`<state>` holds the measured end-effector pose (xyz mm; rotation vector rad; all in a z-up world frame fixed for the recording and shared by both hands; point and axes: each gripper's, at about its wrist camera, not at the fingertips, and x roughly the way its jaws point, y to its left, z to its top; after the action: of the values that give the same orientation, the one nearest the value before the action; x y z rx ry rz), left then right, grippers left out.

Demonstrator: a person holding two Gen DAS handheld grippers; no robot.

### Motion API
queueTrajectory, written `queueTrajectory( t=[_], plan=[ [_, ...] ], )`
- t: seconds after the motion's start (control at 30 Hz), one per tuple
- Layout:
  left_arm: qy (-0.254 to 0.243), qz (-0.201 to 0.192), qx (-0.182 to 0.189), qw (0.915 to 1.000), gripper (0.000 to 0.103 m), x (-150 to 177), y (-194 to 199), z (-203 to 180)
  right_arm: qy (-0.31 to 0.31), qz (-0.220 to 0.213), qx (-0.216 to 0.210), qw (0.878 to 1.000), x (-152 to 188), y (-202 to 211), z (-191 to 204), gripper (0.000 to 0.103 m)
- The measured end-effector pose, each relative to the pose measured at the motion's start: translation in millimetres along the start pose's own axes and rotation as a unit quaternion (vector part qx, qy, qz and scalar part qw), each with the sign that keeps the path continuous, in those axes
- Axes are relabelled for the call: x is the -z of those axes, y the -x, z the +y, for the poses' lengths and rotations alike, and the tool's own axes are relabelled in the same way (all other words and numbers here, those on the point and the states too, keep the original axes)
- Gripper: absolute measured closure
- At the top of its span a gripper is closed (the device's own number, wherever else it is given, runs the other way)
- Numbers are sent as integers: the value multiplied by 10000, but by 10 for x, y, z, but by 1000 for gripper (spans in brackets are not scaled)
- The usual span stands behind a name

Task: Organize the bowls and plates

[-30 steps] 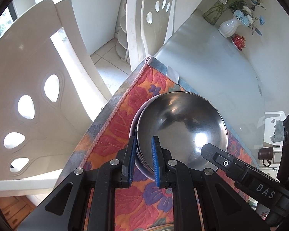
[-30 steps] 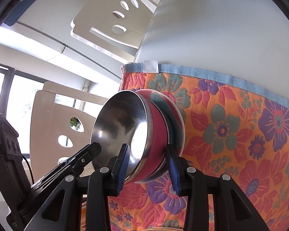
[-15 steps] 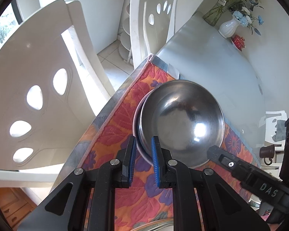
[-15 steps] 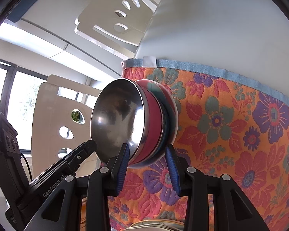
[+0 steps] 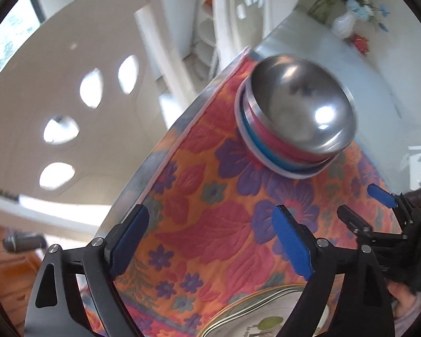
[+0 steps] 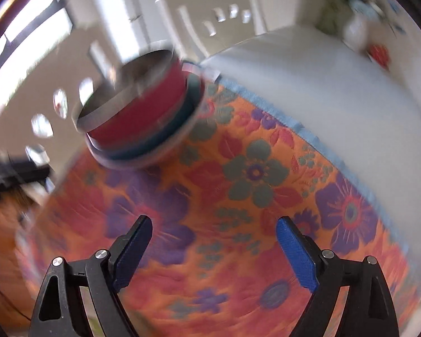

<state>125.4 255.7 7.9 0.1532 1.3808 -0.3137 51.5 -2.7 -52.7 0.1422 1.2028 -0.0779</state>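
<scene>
Your left gripper (image 5: 210,241) and right gripper (image 6: 214,250): jaws just opened, apart, empty. Nested stack of bowls, steel on top (image 5: 294,112), stands upper centre on the floral tablecloth (image 5: 210,210).

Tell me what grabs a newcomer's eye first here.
The shiny steel bowl topping a stack of red and blue bowls, which stands near the far corner of the orange floral tablecloth. Both blue-padded tools, left tool and right tool, hang open and empty short of the stack, jaws just opened.
</scene>
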Motion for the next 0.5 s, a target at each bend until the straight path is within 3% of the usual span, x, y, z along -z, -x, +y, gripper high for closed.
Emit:
queueTrajectory(
  t=[0.17, 0.2, 0.33, 0.4, 0.5],
  plan=[
    [487, 51, 4, 9988, 14, 208, -9, 112, 665, 49, -125, 9977, 226, -510, 28, 12],
    [607, 20, -74, 9981, 14, 264, 10, 145, 701, -146, -103, 9974, 252, -512, 23, 0],
    [1003, -25, -297, 9945, 14, 414, 70, 223, 818, -1203, -347, 9888, 494, -513, -127, 0],
    [1233, -67, -335, 9918, 14, 501, 108, 256, 779, -1178, -473, 9888, 501, -512, -189, 0],
    [1550, -144, -426, 9869, 14, 602, 188, 278, 873, -1170, -317, 9888, 509, -536, -150, 0]
  ],
)
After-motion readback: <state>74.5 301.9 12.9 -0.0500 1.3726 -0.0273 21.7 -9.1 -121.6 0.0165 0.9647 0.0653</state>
